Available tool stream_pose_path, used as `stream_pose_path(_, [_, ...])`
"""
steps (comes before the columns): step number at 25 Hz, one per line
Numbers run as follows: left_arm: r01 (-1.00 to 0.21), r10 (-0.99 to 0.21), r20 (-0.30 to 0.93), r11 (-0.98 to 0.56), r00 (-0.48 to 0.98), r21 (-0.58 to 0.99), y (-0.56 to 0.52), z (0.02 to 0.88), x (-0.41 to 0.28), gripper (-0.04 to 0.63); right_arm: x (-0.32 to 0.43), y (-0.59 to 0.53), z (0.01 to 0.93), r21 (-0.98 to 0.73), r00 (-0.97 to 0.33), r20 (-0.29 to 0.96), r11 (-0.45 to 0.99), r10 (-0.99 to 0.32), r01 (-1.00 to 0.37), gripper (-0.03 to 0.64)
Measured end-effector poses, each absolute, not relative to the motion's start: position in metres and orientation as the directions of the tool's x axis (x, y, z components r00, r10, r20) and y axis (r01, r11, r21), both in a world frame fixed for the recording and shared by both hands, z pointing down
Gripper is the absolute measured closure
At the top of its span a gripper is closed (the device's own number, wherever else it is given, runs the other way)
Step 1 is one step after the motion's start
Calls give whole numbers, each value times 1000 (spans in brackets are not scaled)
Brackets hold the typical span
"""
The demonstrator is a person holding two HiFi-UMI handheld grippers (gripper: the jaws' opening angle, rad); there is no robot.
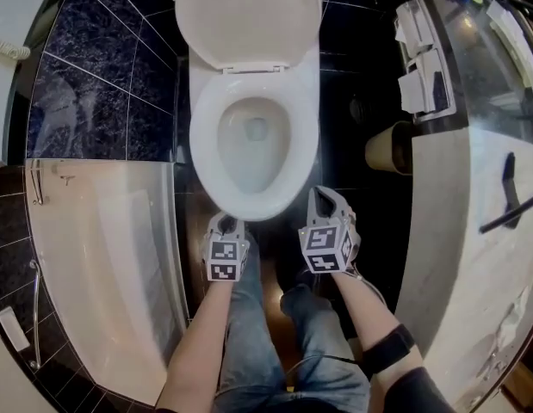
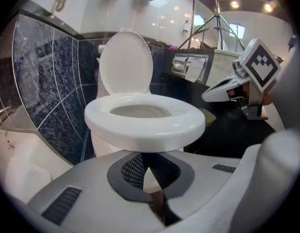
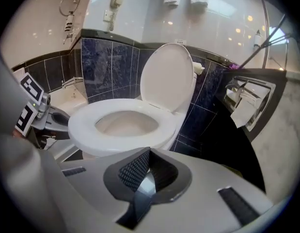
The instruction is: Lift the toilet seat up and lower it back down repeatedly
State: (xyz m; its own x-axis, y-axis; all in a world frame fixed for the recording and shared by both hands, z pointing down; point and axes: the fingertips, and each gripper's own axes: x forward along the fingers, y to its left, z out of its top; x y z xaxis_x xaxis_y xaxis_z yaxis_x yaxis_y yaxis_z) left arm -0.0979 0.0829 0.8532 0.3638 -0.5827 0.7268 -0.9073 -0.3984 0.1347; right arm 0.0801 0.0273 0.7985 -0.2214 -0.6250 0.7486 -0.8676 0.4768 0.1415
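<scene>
Head view first: both tools are low in front of the toilet. The left gripper (image 1: 225, 224) points at the front-left curve of the toilet seat (image 1: 206, 140), with the rim just ahead of its tips. The right gripper (image 1: 320, 199) sits to the other side, and the seat's front-right curve is just ahead of it and a little to its left. The seat lies flat on the bowl (image 1: 254, 149), while the lid (image 1: 244, 15) stands up at the far end, well beyond both tools. A pale bath (image 1: 102, 256) lies off to the left gripper's left.

Over to the left gripper view: the left pads (image 2: 134, 169) meet at their tips with nothing caught between them, so this tool is closed and empty. The seat's thick front edge hangs just ahead of the tips and slightly above them; whether they touch cannot be told. The lid rises behind it, and dark blue wall tiles (image 2: 48, 91) run off to the tool's left. The other gripper shows out to the right.

Now the right gripper view: the right pads (image 3: 133, 171) are also pressed together and hold nothing. The seat is close ahead and to this tool's left, down on the bowl, with the lid upright past it. A paper holder (image 3: 246, 106) is on the wall to the tool's right.
</scene>
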Motion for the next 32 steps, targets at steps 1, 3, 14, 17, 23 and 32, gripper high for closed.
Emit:
stream_pose_path(1, [-908,-578,732,-398,361,134,86,861,-98,606,81,28,806,129,-219,754,467,-620,-875,601])
stream_pose_path(3, [-910,-568,743,-394,354,133,90,876,-97,606,84,30,820,106,-219,763,452,-608,-886,601])
stream_pose_path(14, [-925,-422,852,-343,310,167,125,936,-97,606,93,41,857,60,-203,798,410,-567,-910,601])
stream_pose_path(17, [-929,-432,848,-330,308,169,125,930,-97,606,97,39,854,48,-205,798,398,-567,-916,601])
stream_pose_path(23, [-929,-471,821,-325,322,178,103,900,-93,604,97,35,840,36,-204,800,385,-564,-922,601])
stream_pose_path(32, [-946,-572,765,-287,296,151,74,769,-104,604,82,34,733,-7,-245,784,386,-571,-922,600])
